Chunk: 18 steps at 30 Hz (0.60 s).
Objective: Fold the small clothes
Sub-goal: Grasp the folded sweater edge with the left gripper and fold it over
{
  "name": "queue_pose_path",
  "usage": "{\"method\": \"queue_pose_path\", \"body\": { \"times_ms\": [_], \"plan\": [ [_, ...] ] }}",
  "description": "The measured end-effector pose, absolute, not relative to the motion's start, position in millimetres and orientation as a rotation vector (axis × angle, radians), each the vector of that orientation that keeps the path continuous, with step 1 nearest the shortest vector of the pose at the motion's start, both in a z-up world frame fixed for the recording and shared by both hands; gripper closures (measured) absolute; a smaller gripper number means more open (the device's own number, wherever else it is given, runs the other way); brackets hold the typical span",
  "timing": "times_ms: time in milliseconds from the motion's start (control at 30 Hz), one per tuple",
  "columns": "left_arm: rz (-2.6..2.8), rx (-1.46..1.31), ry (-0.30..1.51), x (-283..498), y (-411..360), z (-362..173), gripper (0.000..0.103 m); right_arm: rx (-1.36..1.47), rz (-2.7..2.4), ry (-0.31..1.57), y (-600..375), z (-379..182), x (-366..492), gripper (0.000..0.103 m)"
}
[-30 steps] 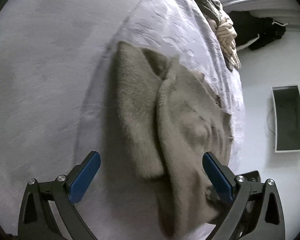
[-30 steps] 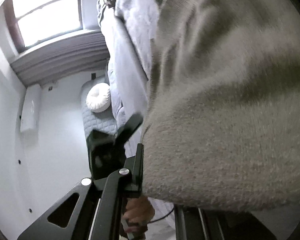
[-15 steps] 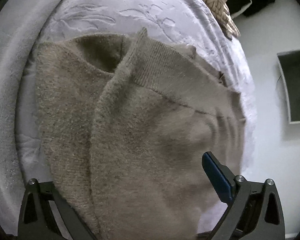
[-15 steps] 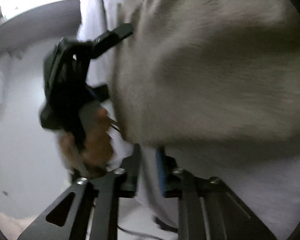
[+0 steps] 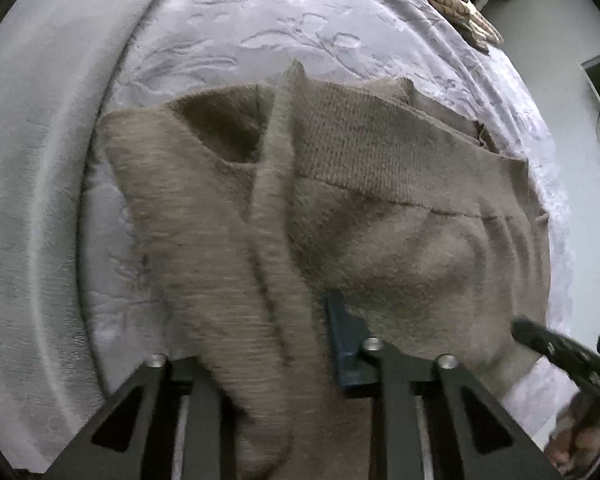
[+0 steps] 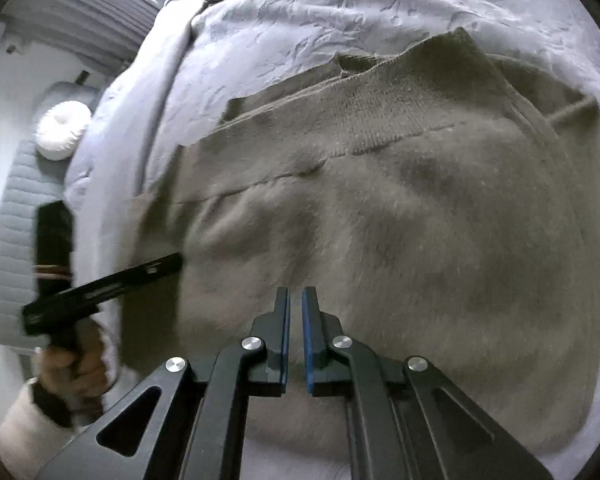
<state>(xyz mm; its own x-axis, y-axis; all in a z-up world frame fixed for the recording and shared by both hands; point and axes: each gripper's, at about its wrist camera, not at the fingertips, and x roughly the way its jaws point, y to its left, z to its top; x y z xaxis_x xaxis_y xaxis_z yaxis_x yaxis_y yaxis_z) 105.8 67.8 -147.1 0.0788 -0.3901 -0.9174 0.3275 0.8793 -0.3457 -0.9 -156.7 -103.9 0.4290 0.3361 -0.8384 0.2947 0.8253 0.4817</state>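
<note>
Taupe knit sweater (image 5: 400, 216) spread on lavender bedspread (image 5: 260, 24), left hand-held gripper (image 5: 260, 320) just closed, pinching a sweater fold, right hand-held gripper (image 6: 295, 304) narrowed to a slit, empty, above the knit

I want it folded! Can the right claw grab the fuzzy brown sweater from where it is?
Probably yes. The right claw hangs shut just above the sweater, with nothing between them. It would have to open first. The left claw already pinches a fold.

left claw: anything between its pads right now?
Yes. In the left wrist view the left claw has just been closing, and a fold of the taupe knit sweater runs between its pads; nothing else there.
</note>
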Motion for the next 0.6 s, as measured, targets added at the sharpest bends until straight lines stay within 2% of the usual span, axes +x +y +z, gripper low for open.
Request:
{"method": "queue_pose_path", "body": {
  "times_ms": [133, 267, 600],
  "plan": [
    [-0.545, -0.108, 1.37, 105, 74, -138, 0.087, 0.593, 0.024, 1.213, -150, -132, 6, 0.097],
    [-0.612, -0.173, 1.308, 98, 70, -109, 0.087, 0.605, 0.035, 1.196, -154, -131, 3, 0.097],
    [-0.786, -0.086, 1.165, 76, -22, -21, 0.087, 0.87, 0.115, 1.08, -216, -128, -50, 0.096]
  ]
}}
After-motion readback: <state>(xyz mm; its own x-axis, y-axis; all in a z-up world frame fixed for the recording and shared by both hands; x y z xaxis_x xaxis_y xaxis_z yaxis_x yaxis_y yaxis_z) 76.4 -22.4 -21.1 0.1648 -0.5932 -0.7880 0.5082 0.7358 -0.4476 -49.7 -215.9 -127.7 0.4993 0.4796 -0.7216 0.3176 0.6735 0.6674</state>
